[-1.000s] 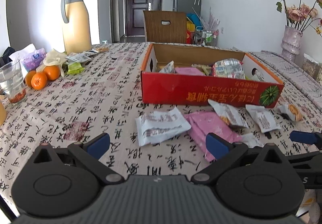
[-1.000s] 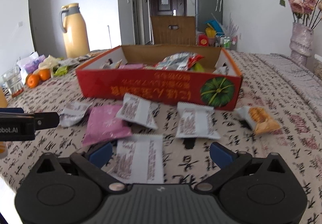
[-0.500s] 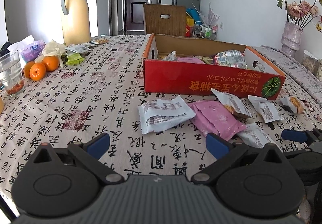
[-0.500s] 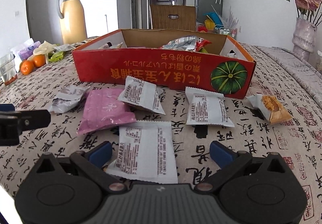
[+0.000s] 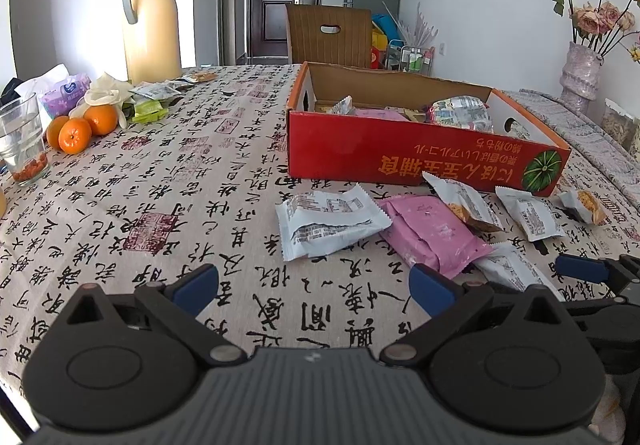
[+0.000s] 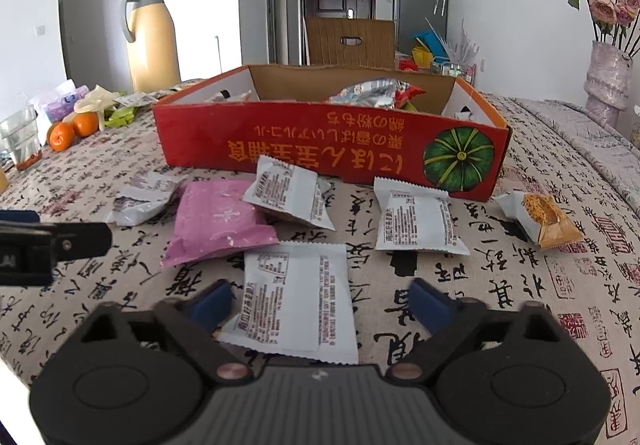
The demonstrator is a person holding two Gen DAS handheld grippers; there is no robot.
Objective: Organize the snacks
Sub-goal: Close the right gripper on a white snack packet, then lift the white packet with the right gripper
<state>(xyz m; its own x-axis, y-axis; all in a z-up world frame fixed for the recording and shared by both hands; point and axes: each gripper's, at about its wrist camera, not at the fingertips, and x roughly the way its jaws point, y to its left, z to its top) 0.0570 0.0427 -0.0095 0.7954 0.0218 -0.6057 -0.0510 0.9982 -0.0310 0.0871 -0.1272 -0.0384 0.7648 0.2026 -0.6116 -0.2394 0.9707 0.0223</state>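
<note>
The right claw is closing with a white snack packet flat on the bench between its fingers, not yet pinched. The left claw gapes released over bare bench, near the other packet.

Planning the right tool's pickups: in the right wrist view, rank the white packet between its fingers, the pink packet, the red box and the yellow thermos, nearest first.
1. White packet, between the closing right tool fingers.
2. Pink packet, ahead, left.
3. Red box, behind the packets.
4. Yellow thermos, far left, at the table's end.
</note>
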